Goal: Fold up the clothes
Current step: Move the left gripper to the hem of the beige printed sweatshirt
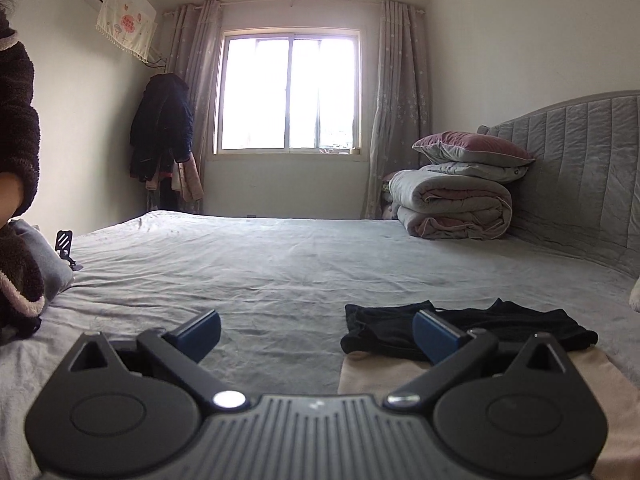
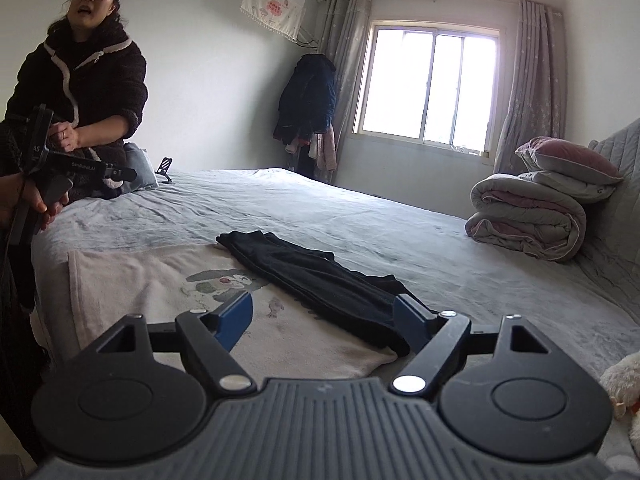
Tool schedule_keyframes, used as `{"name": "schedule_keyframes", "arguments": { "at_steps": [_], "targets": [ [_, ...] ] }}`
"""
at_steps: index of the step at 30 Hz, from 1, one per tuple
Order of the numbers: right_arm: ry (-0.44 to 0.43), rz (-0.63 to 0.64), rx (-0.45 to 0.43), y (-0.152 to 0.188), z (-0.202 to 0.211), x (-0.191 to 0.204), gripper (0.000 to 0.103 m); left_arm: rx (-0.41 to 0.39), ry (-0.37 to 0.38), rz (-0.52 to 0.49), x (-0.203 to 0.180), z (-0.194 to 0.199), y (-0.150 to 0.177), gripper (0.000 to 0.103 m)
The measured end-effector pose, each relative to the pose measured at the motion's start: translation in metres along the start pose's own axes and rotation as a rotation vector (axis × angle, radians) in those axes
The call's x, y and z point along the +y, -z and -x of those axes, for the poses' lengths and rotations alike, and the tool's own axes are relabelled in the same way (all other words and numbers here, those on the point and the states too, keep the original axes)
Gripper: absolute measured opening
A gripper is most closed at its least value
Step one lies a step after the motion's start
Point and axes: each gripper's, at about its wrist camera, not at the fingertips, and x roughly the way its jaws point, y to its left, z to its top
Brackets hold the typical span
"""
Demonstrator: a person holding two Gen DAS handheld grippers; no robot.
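Both tongs stand released, each with its two blue-padded fingers spread wide and nothing between them. The left gripper (image 1: 316,336) hovers low over the wide bed with the grey sheet (image 1: 280,264); its right finger overlaps the near edge of the clothes in view, though contact cannot be told. The right gripper (image 2: 324,320) hangs over the same pile from the other side. The left gripper also shows at the left edge of the right wrist view (image 2: 120,174), held in a hand.

Two garments lie on the bed, one on the other. The lower is a flat, pale pink cloth with a faded cartoon print (image 2: 160,280), spread near the bed's near edge. Across it lies one black garment, folded into a long narrow strip (image 2: 320,280), running diagonally and partly reaching onto the grey sheet.

One woman in a dark fleece jacket with glasses (image 2: 88,80) sits at the far left side of the bed. By the quilted grey headboard (image 1: 580,168) stand one rolled grey-and-pink quilt (image 1: 452,208) and two pillows stacked on it. One window (image 1: 288,92) is flanked by two grey curtains.
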Motion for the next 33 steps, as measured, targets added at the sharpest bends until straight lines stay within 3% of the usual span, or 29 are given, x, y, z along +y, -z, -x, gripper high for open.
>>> {"name": "schedule_keyframes", "arguments": {
  "at_steps": [6, 12, 22, 25, 31, 33],
  "targets": [
    [0.002, 0.100, -0.019, 0.003, 0.006, 0.007, 0.079, 0.060, 0.042, -0.136, -0.009, -0.004, 0.004, 0.103],
    [0.008, 0.188, 0.010, 0.012, 0.010, 0.006, 0.079, 0.132, 0.108, -0.164, -0.006, -0.005, 0.010, 0.103],
    [-0.153, 0.329, 0.072, 0.023, 0.021, 0.029, 0.079, 0.239, 0.222, -0.196, -0.010, -0.004, 0.018, 0.102],
    [-0.196, 0.383, 0.103, 0.028, 0.022, 0.038, 0.072, 0.272, 0.253, -0.196, -0.008, -0.007, 0.021, 0.103],
    [-0.255, 0.598, 0.154, 0.049, 0.027, 0.058, 0.041, 0.358, 0.287, -0.181, 0.017, -0.007, 0.036, 0.103],
    [-0.280, 0.642, 0.160, 0.054, 0.030, 0.060, 0.040, 0.371, 0.273, -0.146, 0.036, -0.003, 0.043, 0.102]
  ]
}}
